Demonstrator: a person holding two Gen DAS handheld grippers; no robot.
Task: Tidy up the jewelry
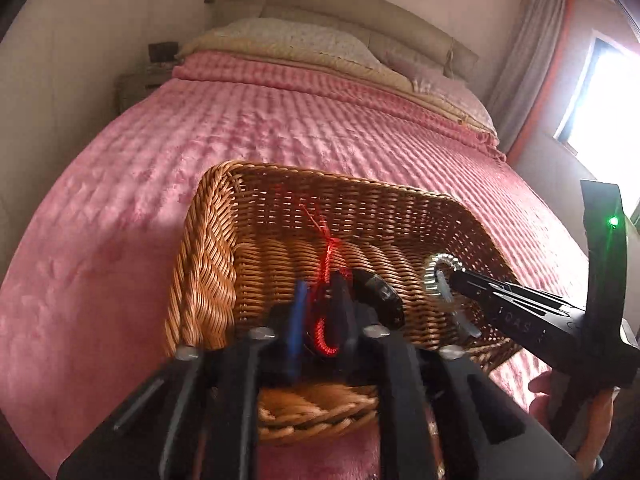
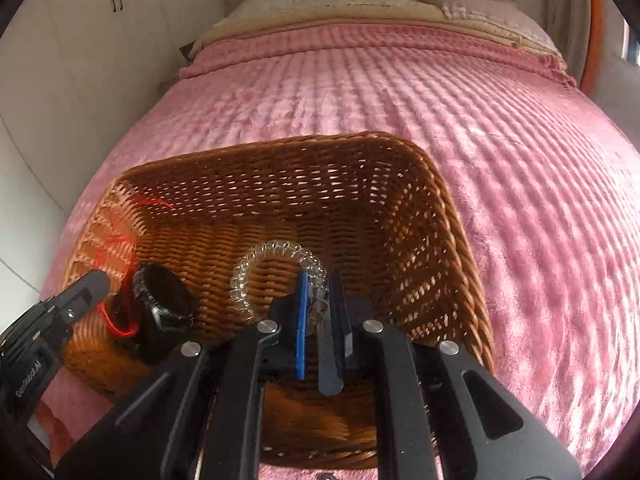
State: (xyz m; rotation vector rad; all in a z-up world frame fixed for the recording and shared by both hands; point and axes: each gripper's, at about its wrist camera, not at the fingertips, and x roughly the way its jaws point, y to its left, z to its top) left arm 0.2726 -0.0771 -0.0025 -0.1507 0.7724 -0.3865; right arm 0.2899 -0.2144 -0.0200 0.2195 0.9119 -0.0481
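My right gripper reaches down into the wicker basket, clamped on one clear beaded bracelet. My left gripper pinches one red cord bracelet, beside one black watch. The basket sits on a pink bedspread; two pillows lie at the headboard.

Red cord bracelet: lower loop hidden between left hand-held gripper fingers.
Basket: near wall hidden behind gripper.
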